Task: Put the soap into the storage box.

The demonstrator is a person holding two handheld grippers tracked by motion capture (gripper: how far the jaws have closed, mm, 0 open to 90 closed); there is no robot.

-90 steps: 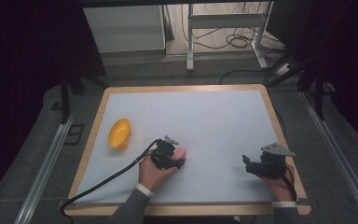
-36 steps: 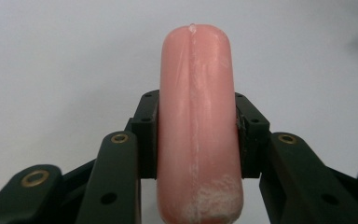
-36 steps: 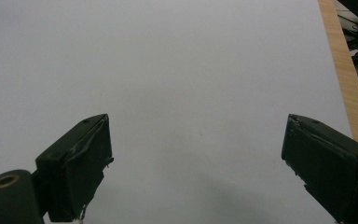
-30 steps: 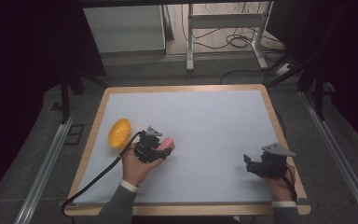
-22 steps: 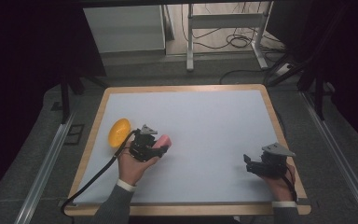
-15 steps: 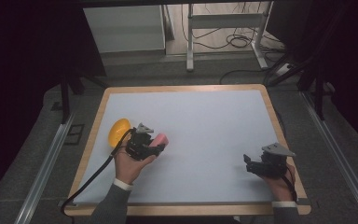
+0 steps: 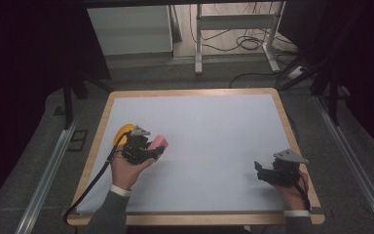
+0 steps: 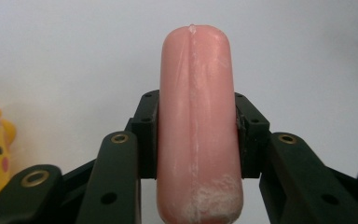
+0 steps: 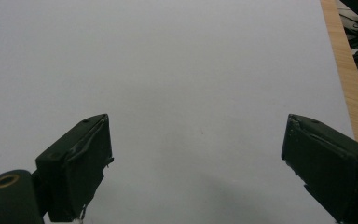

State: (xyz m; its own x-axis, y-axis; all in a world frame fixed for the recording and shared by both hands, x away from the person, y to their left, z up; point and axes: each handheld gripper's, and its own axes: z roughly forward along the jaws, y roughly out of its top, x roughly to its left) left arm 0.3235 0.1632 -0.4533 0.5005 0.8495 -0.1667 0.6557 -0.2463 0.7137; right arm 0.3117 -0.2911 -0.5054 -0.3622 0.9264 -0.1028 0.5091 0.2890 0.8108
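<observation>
A white surface (image 7: 214,141) with a wooden rim is seen across the middle of the high view. At its left side, a yellow toy (image 7: 121,132) is seen just beside the left tool (image 7: 148,150), up and to the left of it; in the left gripper view the same toy is cut off by the lower left edge of the frame. The left tool is closed on a pink sausage-shaped object (image 8: 198,126), which is clamped across its middle by both jaws. The object's long axis is aligned with the tool's own pointing direction, and its rounded end projects beyond the jaws toward the upper right of the high view. The right tool (image 7: 265,171) is seen at the lower right of the high view, well apart from both items; its jaws are spread wide and nothing is held between them, only bare surface. The left hand is therefore judged the nearer one for any placing beside the toy.
</observation>
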